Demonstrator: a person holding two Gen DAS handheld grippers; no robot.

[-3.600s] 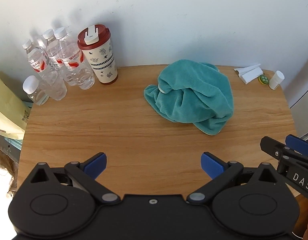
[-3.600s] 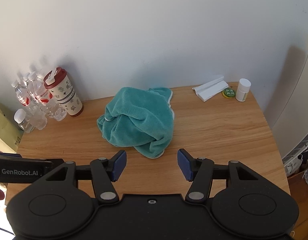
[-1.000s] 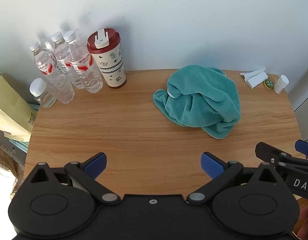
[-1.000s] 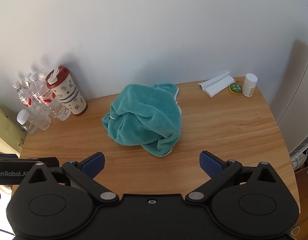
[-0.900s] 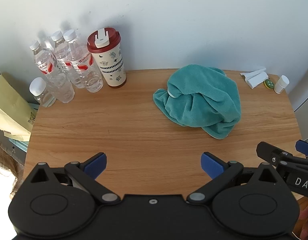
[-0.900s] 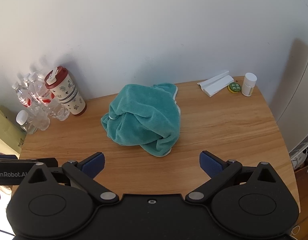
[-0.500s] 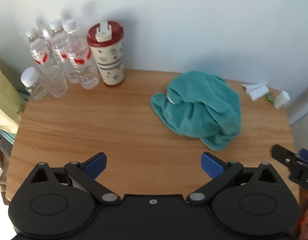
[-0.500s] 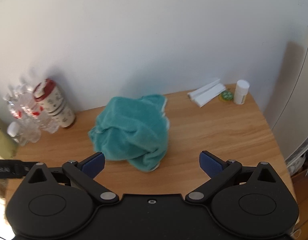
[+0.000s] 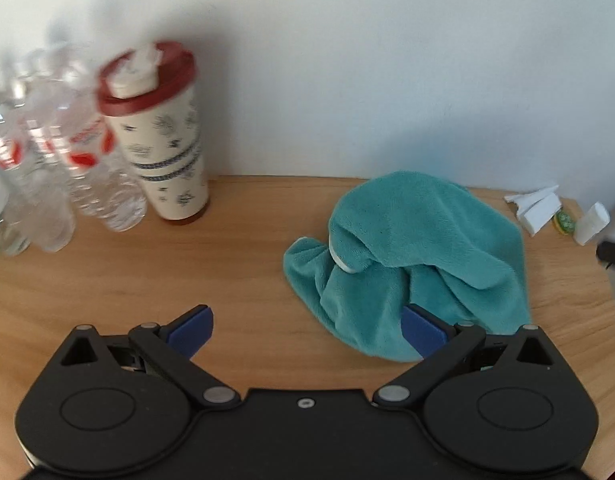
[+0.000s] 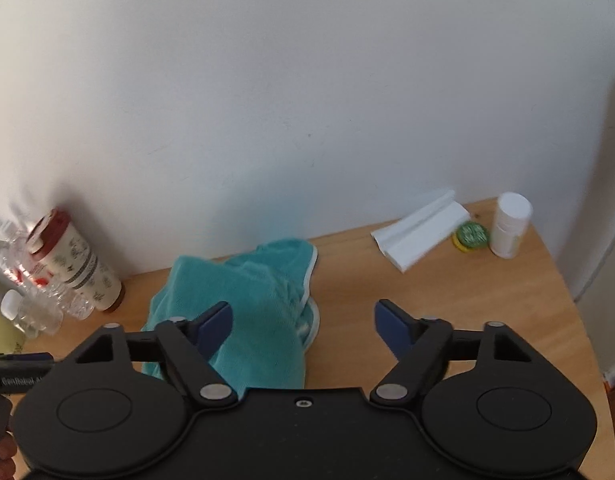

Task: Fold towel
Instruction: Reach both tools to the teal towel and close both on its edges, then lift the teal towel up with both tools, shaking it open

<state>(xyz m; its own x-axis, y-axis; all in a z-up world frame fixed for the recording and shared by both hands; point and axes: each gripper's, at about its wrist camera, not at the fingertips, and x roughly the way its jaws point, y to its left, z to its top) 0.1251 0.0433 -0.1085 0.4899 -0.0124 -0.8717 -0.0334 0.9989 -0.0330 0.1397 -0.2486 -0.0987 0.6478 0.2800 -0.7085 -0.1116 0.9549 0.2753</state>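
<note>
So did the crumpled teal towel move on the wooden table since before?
No. The crumpled teal towel keeps its spot and shape between the red-lidded cup and the white folded paper; only the cameras came closer.

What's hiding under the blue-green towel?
The teal towel lies bunched in a heap on the wooden table. Only table shows around it. Whether anything is underneath cannot be seen; the cloth covers that spot.

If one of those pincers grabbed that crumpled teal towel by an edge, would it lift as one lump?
Probably not. The towel lies in soft, loose folds, so it would likely unfurl and hang limp. Its plush pile suggests it is light and easy to grip, not slippery.
</note>
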